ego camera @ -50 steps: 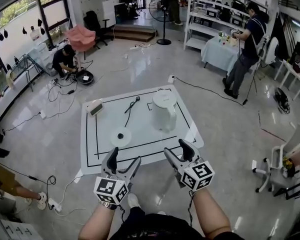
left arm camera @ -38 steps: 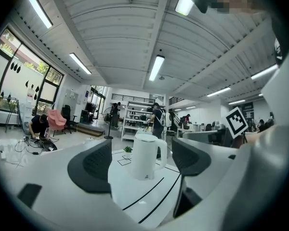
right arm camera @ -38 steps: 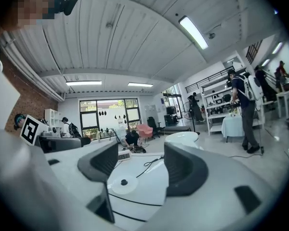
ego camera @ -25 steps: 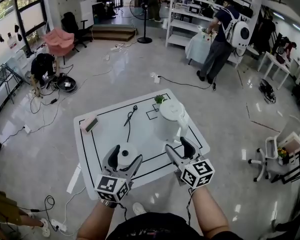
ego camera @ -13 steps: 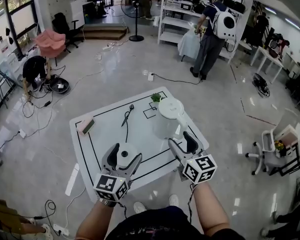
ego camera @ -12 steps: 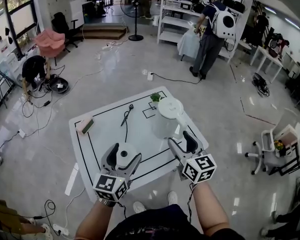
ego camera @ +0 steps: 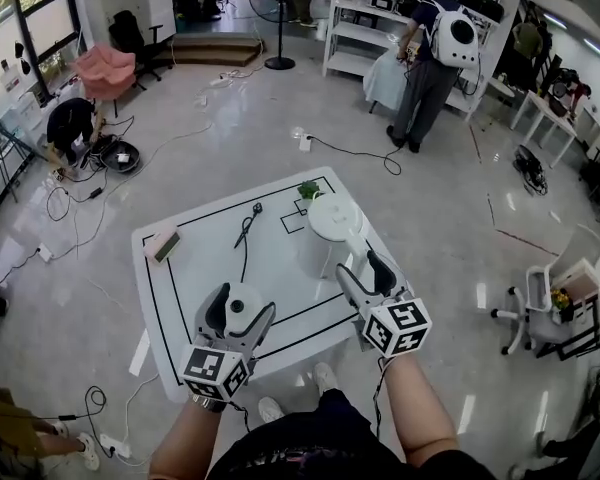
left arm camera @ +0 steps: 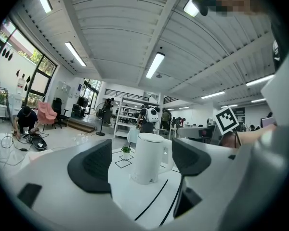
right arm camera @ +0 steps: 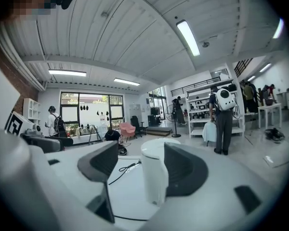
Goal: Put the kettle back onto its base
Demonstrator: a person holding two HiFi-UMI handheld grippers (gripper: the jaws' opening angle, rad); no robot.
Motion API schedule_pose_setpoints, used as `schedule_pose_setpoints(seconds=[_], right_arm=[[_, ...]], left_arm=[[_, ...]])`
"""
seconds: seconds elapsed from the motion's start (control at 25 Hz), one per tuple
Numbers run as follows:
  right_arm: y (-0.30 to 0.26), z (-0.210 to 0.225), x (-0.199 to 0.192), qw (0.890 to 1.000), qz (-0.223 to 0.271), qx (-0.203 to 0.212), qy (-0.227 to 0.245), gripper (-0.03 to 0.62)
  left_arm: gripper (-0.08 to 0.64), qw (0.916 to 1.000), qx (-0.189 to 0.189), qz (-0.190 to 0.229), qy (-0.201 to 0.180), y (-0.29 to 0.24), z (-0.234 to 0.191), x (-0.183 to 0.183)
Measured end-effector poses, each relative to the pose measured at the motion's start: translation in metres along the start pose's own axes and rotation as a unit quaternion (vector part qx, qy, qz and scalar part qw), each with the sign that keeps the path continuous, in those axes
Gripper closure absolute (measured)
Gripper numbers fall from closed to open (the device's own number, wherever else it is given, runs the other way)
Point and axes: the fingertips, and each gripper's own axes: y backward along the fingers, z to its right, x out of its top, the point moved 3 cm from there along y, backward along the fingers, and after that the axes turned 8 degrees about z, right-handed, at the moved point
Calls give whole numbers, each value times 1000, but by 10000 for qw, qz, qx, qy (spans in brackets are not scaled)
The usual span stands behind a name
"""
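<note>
Left gripper (ego camera: 242,306) is released, its jaws spread wide. From the head view the round base (ego camera: 242,315) shows between them, near the white table's (ego camera: 180,298) front edge. Right gripper (ego camera: 361,268) is likewise spread and empty, just short of the upright kettle (ego camera: 332,230). Bare tabletop separates kettle from base. The kettle's lid is closed.

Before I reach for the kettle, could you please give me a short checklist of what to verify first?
1. Right claw open and empty: ok, jaws apart with nothing between them.
2. Left claw open and empty: ok.
3. Kettle upright on the table: ok.
4. Base bare on top: ok, nothing rests on it.
5. Kettle seated on base: not ok, it stands apart from it.
6. Left claw clear of the base: cannot tell, as the head view shows the base between its jaws.
</note>
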Motion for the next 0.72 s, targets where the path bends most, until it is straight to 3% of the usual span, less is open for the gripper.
schedule_pose_setpoints(seconds=[0.36,0.72], right_arm=[[-24,49,-24,9990,-356,201,-187,310],[-42,68,-56,9953,-778,496,-305,310]], left_arm=[[183,9997,217,-95,33,-41,16,-12],[183,9992,339,-218,15,-65,30,-23]])
